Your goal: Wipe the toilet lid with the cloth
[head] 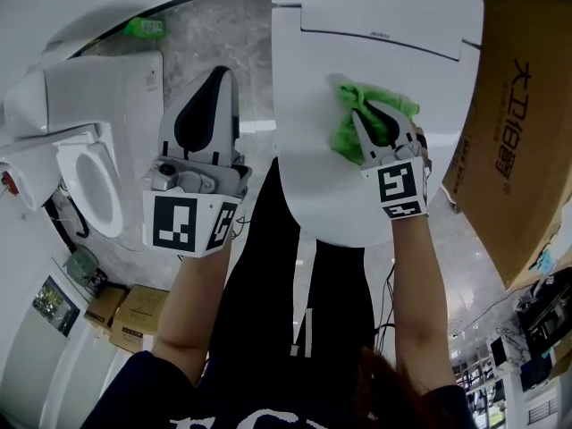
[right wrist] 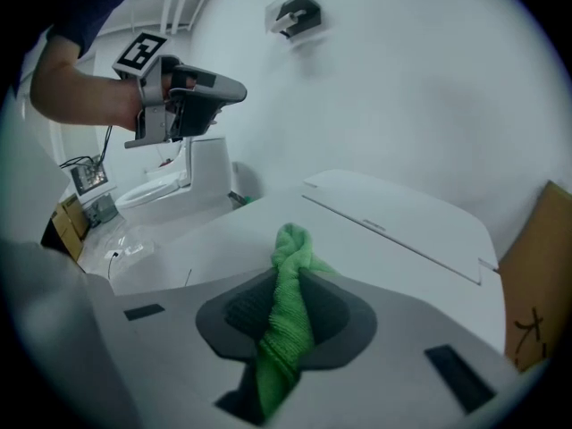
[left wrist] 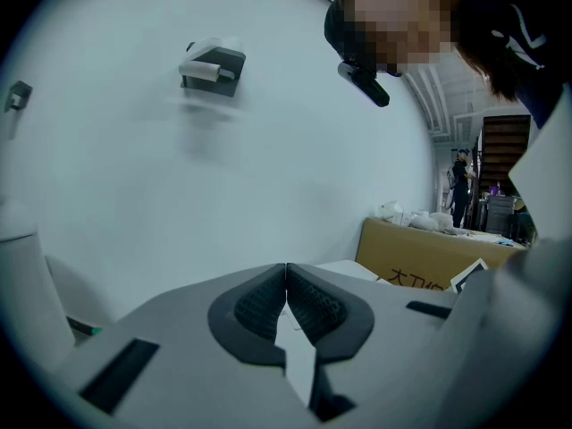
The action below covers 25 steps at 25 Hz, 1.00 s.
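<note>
The left claw (head: 217, 80) hangs left of the toilet lid (head: 322, 190), its jaws pressed together on nothing. The right claw (head: 372, 120) pinches the bunched green cloth (head: 345, 138) against that lid. A cardboard box (head: 520, 141) stands at the right.

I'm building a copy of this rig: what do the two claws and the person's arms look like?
Both the left claw and right claw have light grey shells, black ribbed pads, and a white cube bearing black square markers. The person wears a dark short-sleeved shirt.
</note>
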Motion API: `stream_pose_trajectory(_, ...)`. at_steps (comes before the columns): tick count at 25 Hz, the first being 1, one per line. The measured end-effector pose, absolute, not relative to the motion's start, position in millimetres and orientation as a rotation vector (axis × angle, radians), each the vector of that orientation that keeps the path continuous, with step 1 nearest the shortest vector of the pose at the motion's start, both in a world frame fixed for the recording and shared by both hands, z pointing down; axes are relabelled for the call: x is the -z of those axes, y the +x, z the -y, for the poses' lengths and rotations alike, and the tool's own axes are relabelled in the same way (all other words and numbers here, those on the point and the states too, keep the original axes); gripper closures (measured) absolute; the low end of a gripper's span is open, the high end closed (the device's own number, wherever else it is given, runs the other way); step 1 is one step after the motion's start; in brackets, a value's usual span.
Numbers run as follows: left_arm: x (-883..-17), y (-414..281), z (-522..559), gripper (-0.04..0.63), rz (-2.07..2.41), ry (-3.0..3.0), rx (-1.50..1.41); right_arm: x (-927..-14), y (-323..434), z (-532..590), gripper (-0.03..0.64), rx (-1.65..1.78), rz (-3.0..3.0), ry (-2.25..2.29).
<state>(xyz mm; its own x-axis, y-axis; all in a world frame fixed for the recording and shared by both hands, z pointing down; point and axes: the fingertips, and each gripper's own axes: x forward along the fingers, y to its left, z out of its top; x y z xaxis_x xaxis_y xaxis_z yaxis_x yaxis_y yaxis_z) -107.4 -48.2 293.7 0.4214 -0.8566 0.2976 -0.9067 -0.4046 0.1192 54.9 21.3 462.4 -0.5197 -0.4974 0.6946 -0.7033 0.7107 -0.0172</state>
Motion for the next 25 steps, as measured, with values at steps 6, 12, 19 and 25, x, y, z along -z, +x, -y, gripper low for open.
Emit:
stream_pose_trajectory(6, -293.3, -97.0, 45.8, 0.574, 1.518, 2.433, -0.28, -464.4, 124.8, -24.4, 0.535, -0.406, 2.157, 1.051)
stream_pose_trajectory(12, -294.7, -86.5, 43.3, 0.574, 1.491, 2.445, -0.282, -466.2, 178.3, -27.3, 0.535, -0.431, 2.09, 1.161)
stream_pose_trajectory(19, -292.3, -79.7, 41.8, 0.574, 1.481, 2.459, -0.282, -469.6, 234.1, -35.3, 0.535, -0.508, 1.98, 1.377)
stream_pose_trajectory(25, -292.5, -78.2, 38.2, 0.574, 1.471, 2.466, -0.28, -471.8, 266.7, -55.7, 0.535, -0.595, 1.858, 1.547)
